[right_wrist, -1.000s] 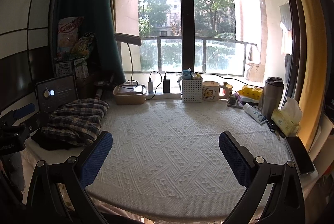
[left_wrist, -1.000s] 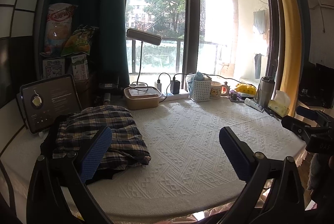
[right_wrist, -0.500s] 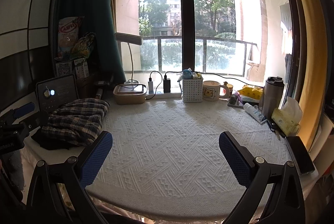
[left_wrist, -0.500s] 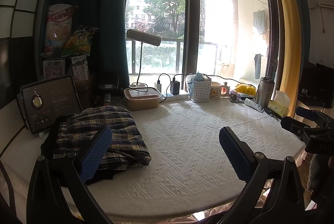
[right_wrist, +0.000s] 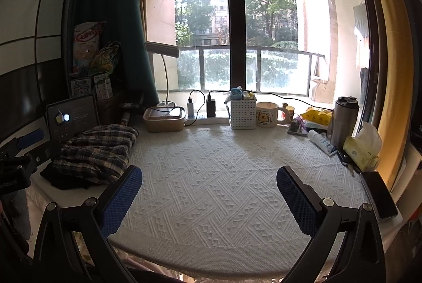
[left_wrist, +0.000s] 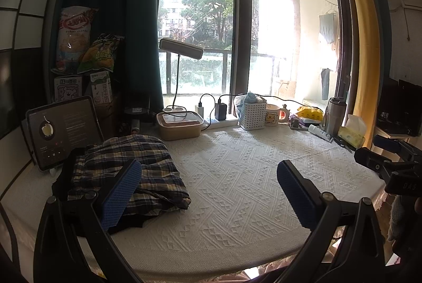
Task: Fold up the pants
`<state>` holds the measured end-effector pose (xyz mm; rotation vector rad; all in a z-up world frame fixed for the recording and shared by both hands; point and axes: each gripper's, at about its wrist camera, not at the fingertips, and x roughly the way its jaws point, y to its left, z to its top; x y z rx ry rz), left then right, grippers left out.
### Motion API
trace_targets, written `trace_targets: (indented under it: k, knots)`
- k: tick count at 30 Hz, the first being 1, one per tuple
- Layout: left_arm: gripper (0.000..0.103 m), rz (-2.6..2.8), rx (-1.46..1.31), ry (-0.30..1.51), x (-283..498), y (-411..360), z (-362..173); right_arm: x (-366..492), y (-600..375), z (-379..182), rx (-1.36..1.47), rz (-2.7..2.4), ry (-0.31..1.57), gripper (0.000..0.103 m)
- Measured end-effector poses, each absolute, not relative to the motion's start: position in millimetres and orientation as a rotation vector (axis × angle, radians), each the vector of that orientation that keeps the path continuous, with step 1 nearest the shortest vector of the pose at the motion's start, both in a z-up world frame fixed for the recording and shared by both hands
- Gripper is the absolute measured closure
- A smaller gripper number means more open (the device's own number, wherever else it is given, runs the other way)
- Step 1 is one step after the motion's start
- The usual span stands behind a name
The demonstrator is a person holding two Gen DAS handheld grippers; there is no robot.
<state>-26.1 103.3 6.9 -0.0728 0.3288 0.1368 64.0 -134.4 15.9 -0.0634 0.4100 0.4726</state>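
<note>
Behind and partly hidden by the near finger of the left gripper [left_wrist: 208, 193], at the far-left side of the table [left_wrist: 237, 177], lie the plaid pants [left_wrist: 137, 169], bundled into a compact, rumpled stack on top of a darker garment [left_wrist: 59, 185]. The bundle is layered but its edges are uneven; such a heap fits both pants set aside after folding and pants waiting to be spread, and the views do not settle which. Just beyond the pants a tablet [left_wrist: 63, 130] leans upright; a lidded box [left_wrist: 179, 125] and a lamp [left_wrist: 180, 51] stand behind them. The left gripper's fingers are spread wide and hold nothing. Ahead of them the white textured cloth is bare. The right gripper [right_wrist: 208, 193] likewise stands with fingers wide apart and nothing between them, facing the open middle of the table with the pants beyond its left finger. Past its right finger stand a basket [right_wrist: 242, 111], a mug [right_wrist: 267, 115], a flask [right_wrist: 344, 119], a tissue pack [right_wrist: 362, 148] and a phone [right_wrist: 379, 196] at the table edge. Risks, as judged: a pinch on the pants could also catch the dark garment beneath and drag both; a pull could tip the tablet; a wide sweep could knock the mug or flask.
</note>
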Motion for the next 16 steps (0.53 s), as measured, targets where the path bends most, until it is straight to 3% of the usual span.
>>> trace_targets:
  k: [16]
  knots:
    - [0.002,0.143,-0.061,0.321,-27.2,102.1,8.2,64.0,-134.8,15.8,-0.063,0.471,0.409,0.0]
